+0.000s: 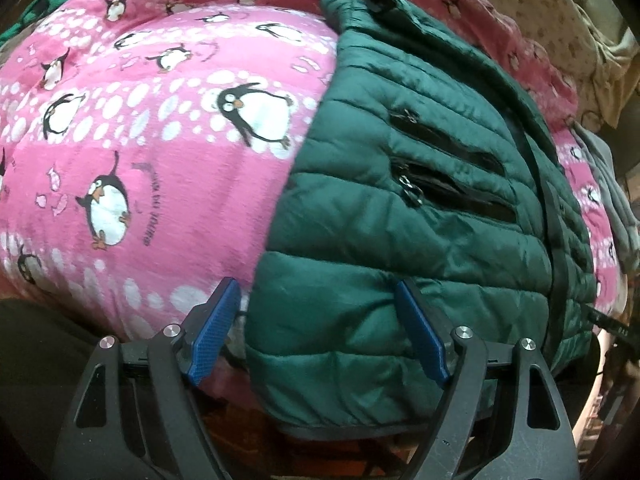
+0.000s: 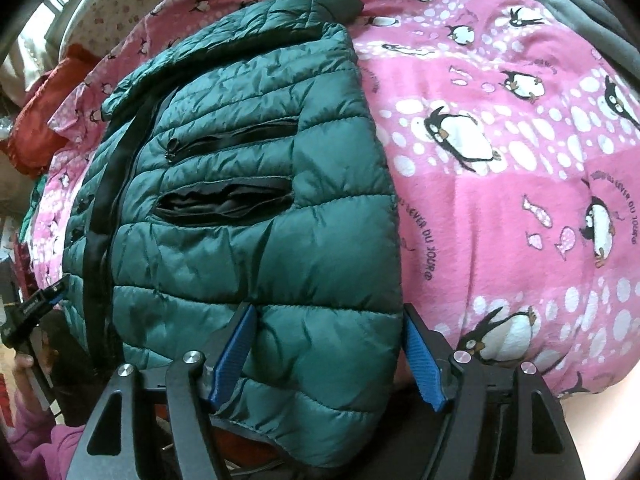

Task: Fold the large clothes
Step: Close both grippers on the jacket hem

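A pink penguin-print blanket (image 1: 132, 168) covers the bed. On it lies a folded green quilted jacket (image 1: 400, 208), its near hem hanging over the bed edge. The left gripper (image 1: 320, 332) and right gripper (image 2: 330, 354) both gape wide astride that hem. Only the right view shows a red cloth (image 2: 38, 124).

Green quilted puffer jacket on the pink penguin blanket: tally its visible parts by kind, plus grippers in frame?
Green quilted puffer jacket: 1
Black zip pockets, upper pocket and lower pocket: 2
Black front zipper strip: 1
Pink penguin-print fleece blanket: 1
Grippers, left gripper and right gripper, both open around the jacket's near hem: 2
Total: 7
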